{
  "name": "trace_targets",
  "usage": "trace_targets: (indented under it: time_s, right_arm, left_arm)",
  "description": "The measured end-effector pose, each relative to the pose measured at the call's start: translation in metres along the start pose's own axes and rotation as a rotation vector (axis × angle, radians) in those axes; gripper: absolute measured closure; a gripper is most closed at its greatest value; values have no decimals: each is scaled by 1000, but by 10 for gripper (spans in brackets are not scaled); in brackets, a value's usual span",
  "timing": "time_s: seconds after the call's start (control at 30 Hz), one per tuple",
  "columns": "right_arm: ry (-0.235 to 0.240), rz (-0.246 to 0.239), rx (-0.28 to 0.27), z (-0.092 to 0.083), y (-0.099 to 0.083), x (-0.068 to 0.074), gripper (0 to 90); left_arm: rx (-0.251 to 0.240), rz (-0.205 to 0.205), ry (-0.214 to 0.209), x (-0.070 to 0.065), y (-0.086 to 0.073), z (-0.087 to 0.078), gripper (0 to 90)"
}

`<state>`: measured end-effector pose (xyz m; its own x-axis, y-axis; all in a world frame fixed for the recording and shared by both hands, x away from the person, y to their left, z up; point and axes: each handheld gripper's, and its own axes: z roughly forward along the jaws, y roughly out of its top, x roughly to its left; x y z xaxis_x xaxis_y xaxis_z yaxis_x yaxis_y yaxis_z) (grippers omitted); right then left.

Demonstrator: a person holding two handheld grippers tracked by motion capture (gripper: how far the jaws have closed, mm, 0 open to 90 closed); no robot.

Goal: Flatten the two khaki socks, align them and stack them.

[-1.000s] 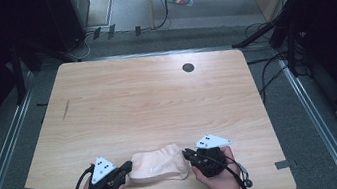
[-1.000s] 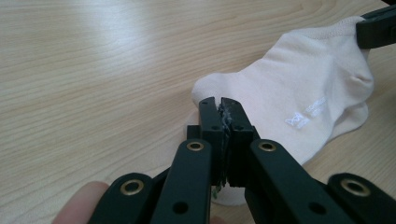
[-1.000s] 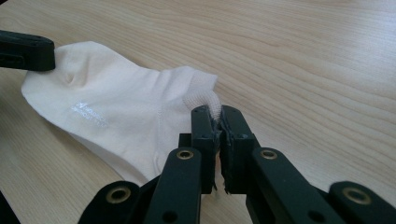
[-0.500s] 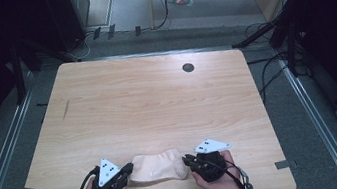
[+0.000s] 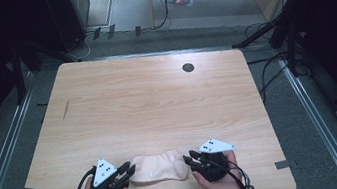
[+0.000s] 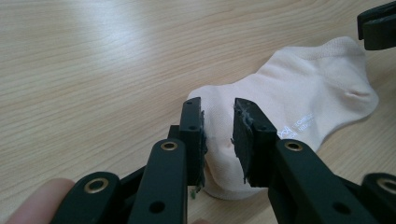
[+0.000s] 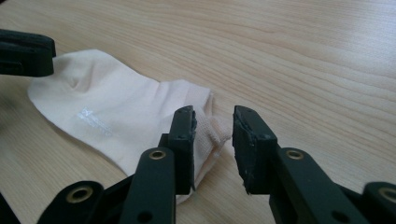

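Observation:
A pale pink ankle sock (image 5: 159,167) lies flat on the wooden table (image 5: 158,106) near its front edge. My left gripper (image 5: 130,170) sits at the sock's left end and my right gripper (image 5: 189,161) at its right end. In the left gripper view the jaws (image 6: 218,109) have just been opening and stand a little apart, with the edge of the sock (image 6: 299,102) in the gap and no pad pressing on it. The right gripper (image 7: 213,116) has just been opening too, its jaws astride the cuff of the sock (image 7: 116,121), which is loose.
A round dark grommet hole (image 5: 188,67) sits at the table's far right. A short dark mark (image 5: 66,109) is on the left side. Metal rails (image 5: 0,165) run along both sides, and cables (image 5: 273,63) lie on the floor at the right.
Both grippers' jaws have parted and let go of the sock's ends. The sock has settled flatter on the table. Neither hand has moved.

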<state>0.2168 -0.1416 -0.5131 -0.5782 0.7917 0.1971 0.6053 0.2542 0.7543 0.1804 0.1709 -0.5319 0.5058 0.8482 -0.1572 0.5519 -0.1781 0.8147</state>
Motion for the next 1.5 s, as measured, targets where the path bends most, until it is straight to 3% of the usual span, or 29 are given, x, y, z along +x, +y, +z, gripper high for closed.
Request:
trace_targets:
  time_s: [0.13,0.3,0.53,0.6,0.87,1.1,1.23,1.5]
  right_arm:
    - [-14,11,-23,-3,0,-2,705]
    - [-19,12,-49,-6,0,-4,673]
    - [-67,26,-103,-8,3,-7,251]
    - [-87,28,-117,-9,4,-8,177]
    - [-73,44,-161,-15,4,-18,143]
    - [-95,53,-168,-19,3,-31,132]
    - [-112,69,-169,-22,2,-39,133]
    - [-166,77,-171,-29,-2,-58,133]
  left_arm:
    - [-53,0,13,3,1,-4,675]
    - [-119,-12,11,13,1,-5,504]
    - [-166,-57,18,24,0,-7,372]
    - [-165,-64,14,28,0,-7,340]
    - [-154,-80,72,38,3,-10,149]
    - [-160,-106,97,50,3,-14,137]
    - [-153,-98,123,57,2,-16,135]
    - [-153,-132,165,79,-2,-23,135]
